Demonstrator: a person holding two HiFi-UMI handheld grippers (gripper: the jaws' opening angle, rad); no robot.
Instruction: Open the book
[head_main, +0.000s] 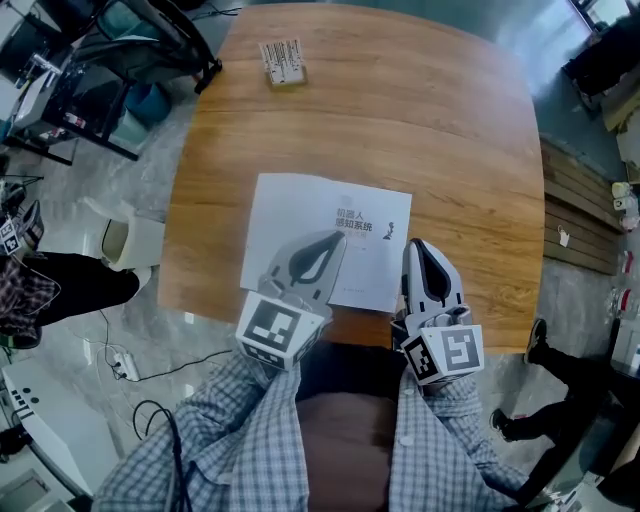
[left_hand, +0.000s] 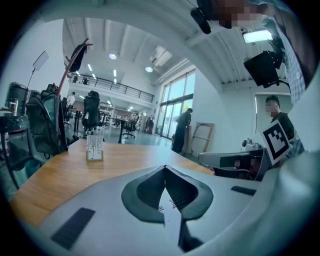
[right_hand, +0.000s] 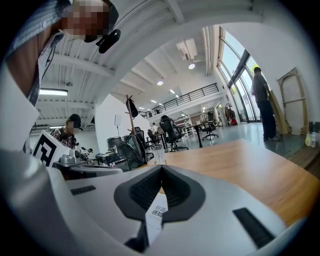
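Left gripper (head_main: 333, 242), right gripper (head_main: 416, 247), near-level over book (head_main: 300, 205) (jaws together)

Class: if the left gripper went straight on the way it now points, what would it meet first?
Probably the white book: the left gripper hangs over its cover, tilted slightly down. Depth is unclear, so this is not certain.
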